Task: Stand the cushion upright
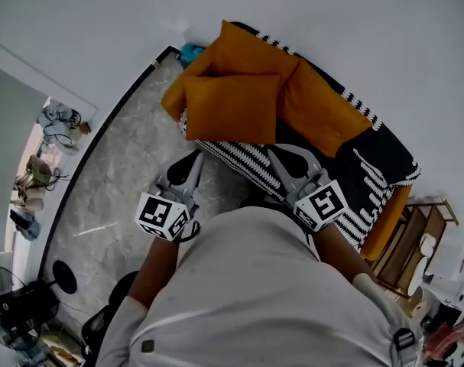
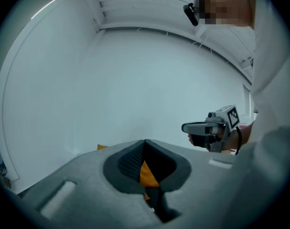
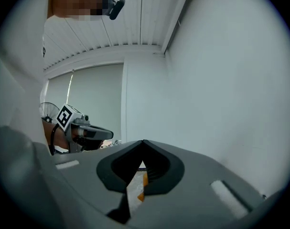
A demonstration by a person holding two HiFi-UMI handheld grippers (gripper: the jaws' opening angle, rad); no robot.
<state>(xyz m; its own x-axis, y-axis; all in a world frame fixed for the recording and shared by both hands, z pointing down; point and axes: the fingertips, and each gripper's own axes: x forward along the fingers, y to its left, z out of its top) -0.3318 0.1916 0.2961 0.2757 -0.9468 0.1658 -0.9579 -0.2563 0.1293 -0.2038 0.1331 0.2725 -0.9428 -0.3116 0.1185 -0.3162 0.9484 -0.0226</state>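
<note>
left gripper view gives only an orange sliver past the left gripper (image 2: pixel 145 142), jaws pressed together, empty; the right gripper (image 3: pixel 143 142) is likewise closed on nothing. head view: both hang just short of the orange cushion (image 1: pixel 233 108) lying on the patterned sofa (image 1: pixel 384 159), whose near edge the person's shirt (image 1: pixel 254 281) hides.

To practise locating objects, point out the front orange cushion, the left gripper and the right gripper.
front orange cushion (image 1: pixel 232 107): head view, middle of its top face.
left gripper (image 1: pixel 195 159): head view, tips of its shut jaws.
right gripper (image 1: pixel 277 155): head view, tips of its shut jaws.
</note>
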